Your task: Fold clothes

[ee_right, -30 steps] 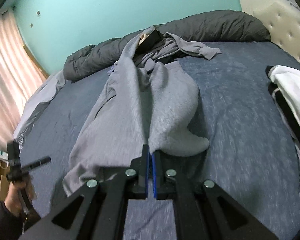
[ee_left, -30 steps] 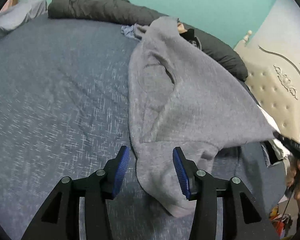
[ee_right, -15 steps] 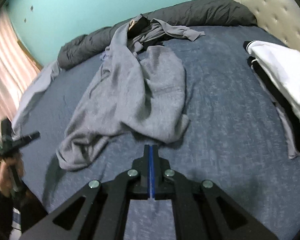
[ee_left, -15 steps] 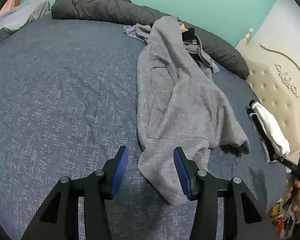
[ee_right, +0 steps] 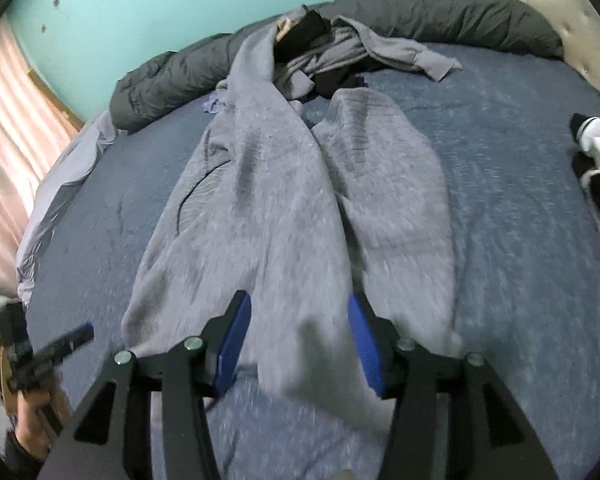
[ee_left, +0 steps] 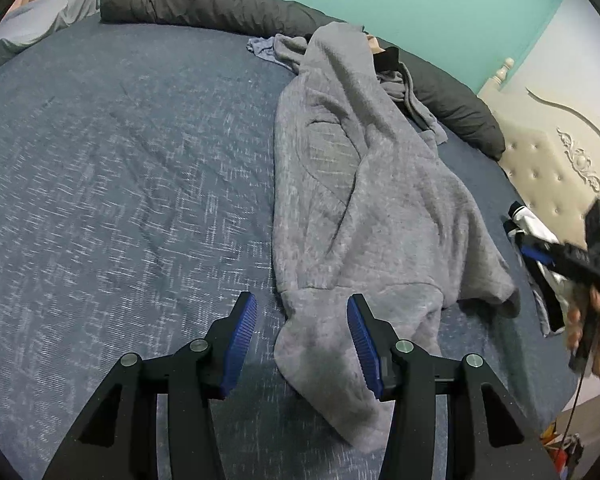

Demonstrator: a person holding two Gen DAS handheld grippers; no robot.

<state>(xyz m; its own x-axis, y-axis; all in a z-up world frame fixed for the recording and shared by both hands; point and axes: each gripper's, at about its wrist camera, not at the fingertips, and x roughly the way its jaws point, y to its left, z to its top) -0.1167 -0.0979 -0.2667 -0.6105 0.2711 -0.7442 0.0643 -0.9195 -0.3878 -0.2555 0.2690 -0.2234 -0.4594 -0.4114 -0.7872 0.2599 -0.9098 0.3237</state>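
Left wrist view: grey sweatpants (ee_left: pixel 364 200) lie lengthwise mid-bed (ee_left: pixel 120 168), waist at pile by far edge. Left gripper (ee_left: pixel 302 344) part-open, pads astride leg cuff, not pressing. Right gripper (ee_right: pixel 298 340) jaws just opened, other leg end loose between pads.

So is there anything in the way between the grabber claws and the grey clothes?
Nothing visible. The grey garment lies spread on the blue bed cover, and its near end reaches in between the open pads of the left gripper and the right gripper. The right jaws have just been opening; neither gripper pinches the cloth.
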